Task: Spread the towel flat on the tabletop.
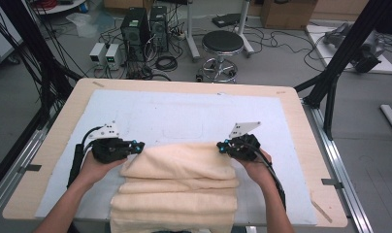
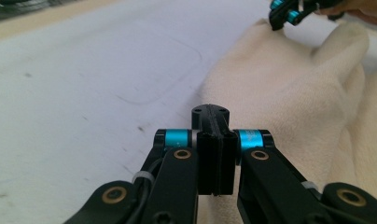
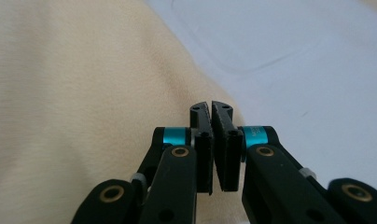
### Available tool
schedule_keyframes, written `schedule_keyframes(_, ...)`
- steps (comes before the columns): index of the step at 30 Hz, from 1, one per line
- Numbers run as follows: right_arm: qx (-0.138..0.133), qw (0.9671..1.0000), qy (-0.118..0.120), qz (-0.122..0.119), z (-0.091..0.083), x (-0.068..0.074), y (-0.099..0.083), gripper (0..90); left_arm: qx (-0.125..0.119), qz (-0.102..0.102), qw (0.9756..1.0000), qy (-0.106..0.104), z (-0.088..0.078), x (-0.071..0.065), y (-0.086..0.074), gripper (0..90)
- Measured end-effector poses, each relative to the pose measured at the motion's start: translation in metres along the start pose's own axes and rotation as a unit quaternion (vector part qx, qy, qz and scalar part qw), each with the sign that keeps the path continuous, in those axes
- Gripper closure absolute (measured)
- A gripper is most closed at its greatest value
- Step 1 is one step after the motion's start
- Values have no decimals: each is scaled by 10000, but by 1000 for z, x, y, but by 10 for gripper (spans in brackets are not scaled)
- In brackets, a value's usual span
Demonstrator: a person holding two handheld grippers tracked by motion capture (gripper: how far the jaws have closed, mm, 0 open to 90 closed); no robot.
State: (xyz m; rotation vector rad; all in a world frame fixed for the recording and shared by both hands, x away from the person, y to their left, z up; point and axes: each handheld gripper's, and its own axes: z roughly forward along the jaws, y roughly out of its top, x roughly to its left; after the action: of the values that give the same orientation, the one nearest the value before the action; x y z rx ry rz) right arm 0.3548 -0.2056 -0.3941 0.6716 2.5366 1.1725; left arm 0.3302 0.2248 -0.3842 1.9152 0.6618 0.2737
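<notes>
The left gripper (image 1: 138, 146), jaws closed with nothing visible between them, sits at the left end of the folded towel (image 1: 179, 182) on the desk (image 1: 301, 116), while the right gripper (image 1: 222, 145), likewise closed, sits at the right end, apparently to handle the top fold evenly.

A cream terry towel (image 1: 177, 187) lies folded in soft stacked layers at the six o'clock edge of the desk (image 1: 301, 145), on its pale blue mat (image 1: 184, 116). Its top fold bulges rounded toward twelve o'clock; the lowest layers hang past the near edge.
</notes>
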Motion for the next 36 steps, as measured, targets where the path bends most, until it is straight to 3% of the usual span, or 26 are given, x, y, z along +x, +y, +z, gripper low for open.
schedule_keyframes(3,-293,9991,-282,-76,-10,-5,13,879,-386,-19,9988,287,-9,2,14,895)
schedule_keyframes(5,-461,9984,-314,-48,-18,-7,19,877,-402,48,9986,332,-10,-1,18,895)
schedule_keyframes(8,-244,9993,-274,-49,-14,-7,15,876,66,200,9996,196,0,-10,11,895)
schedule_keyframes(10,20,9998,-194,-26,-6,-4,7,874,381,268,9989,-26,8,-19,0,895)
schedule_keyframes(13,286,9996,-14,-51,3,3,-5,871,761,229,9963,-333,16,-29,-20,894)
schedule_keyframes(14,406,9991,86,-40,6,6,-7,871,963,208,9943,-420,18,-32,-26,895)
schedule_keyframes(18,480,9986,177,-154,5,17,-19,871,1235,249,9890,-773,17,-41,-38,867)
schedule_keyframes(21,402,9989,215,-147,0,22,-25,869,1056,275,9905,-842,12,-41,-34,719)
schedule_keyframes(23,339,9990,247,-176,-3,25,-26,869,879,269,9931,-735,6,-37,-27,645)
schedule_keyframes(25,344,9989,260,-200,-5,27,-26,867,609,166,9964,-569,2,-29,-18,636)
schedule_keyframes(27,318,9990,255,-206,-6,27,-26,867,394,142,9986,-323,-1,-20,-11,644)
schedule_keyframes(28,323,9989,283,-203,-6,26,-26,867,285,6,9996,-86,-1,-11,-8,650)
schedule_keyframes(32,201,9991,303,-223,-7,24,-26,864,494,-45,9979,426,12,4,-13,655)
schedule_keyframes(36,150,9992,343,-154,-7,21,-28,857,840,11,9949,556,27,11,-19,631)
